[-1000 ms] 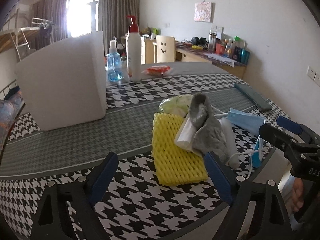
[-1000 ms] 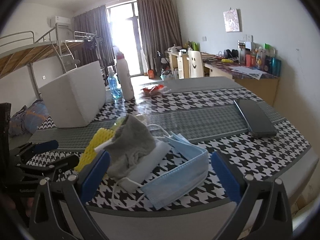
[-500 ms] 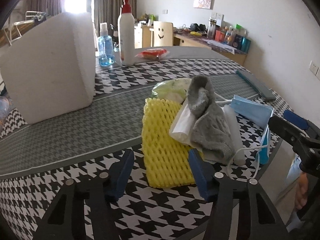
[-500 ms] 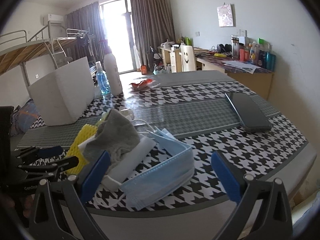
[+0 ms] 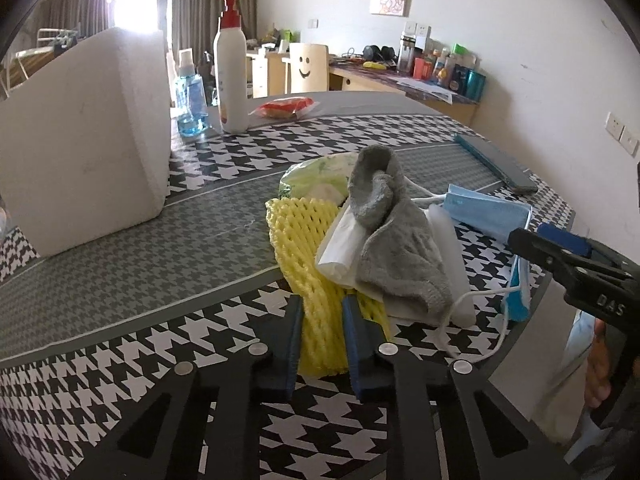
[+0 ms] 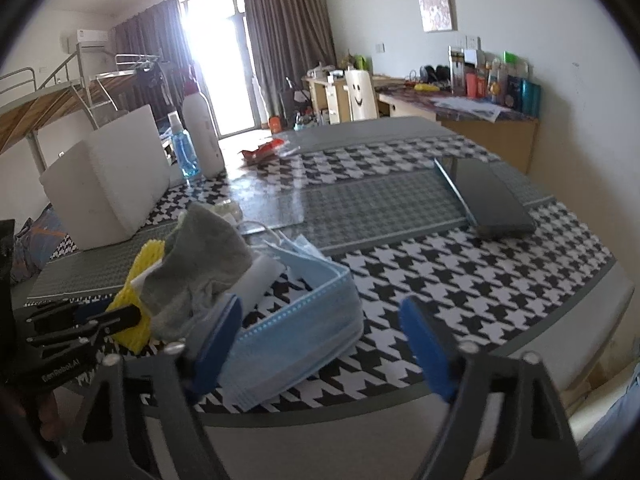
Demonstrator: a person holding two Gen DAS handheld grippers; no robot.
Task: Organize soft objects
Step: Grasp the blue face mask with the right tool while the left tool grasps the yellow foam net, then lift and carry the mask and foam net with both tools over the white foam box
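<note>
Left gripper (image 5: 320, 336) jaws pinch the near end of the yellow foam net (image 5: 308, 256), whose long axis runs away from them under the pile on the bench (image 5: 120, 280). Right gripper (image 6: 324, 344) jaws are spread around the blue masks (image 6: 296, 340).

Yellow foam net (image 5: 308, 240) — flat, near end pinched; grey cloth (image 5: 396, 240) draped over white foam sheet (image 5: 448, 240); blue face masks (image 6: 296, 320) — stacked alongside.
</note>
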